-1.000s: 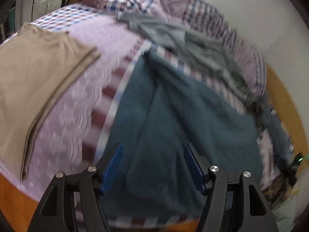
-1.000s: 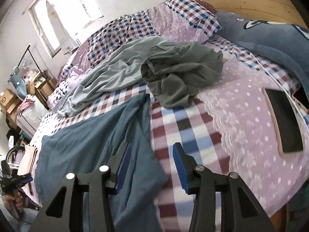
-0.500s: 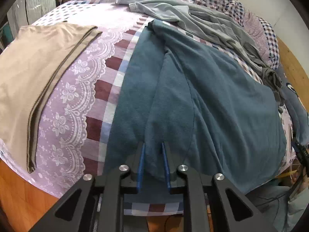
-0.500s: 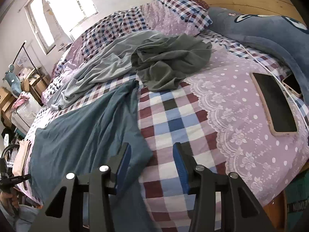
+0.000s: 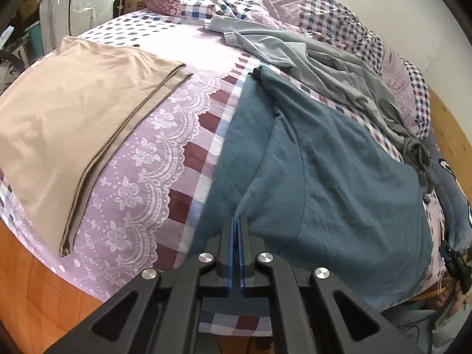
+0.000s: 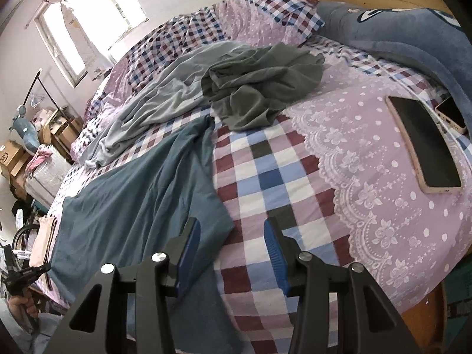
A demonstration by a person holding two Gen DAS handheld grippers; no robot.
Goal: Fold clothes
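**Left wrist view: your hand-held gripper pinches the blue garment's near edge**

Left wrist view shows the blue garment (image 5: 324, 177) spread across the bed (image 5: 165, 153), its near edge hanging over the bed's side. Your left hand-held gripper (image 5: 236, 236) has its blue pads pressed together on a raised fold of that near edge. Your right hand-held gripper (image 6: 231, 244) stands wide, its left finger over the garment's other near corner (image 6: 141, 206) and its right finger over the checked bedcover; nothing is between them.

Beyond the blue garment lie a light grey garment (image 5: 295, 50) and, touching it, a crumpled dark grey one (image 6: 262, 88). A folded tan garment (image 5: 67, 112) lies apart on the bed's lace-printed part. On the other side, a phone (image 6: 424, 147) lies face up near a blue pillow (image 6: 413, 29).
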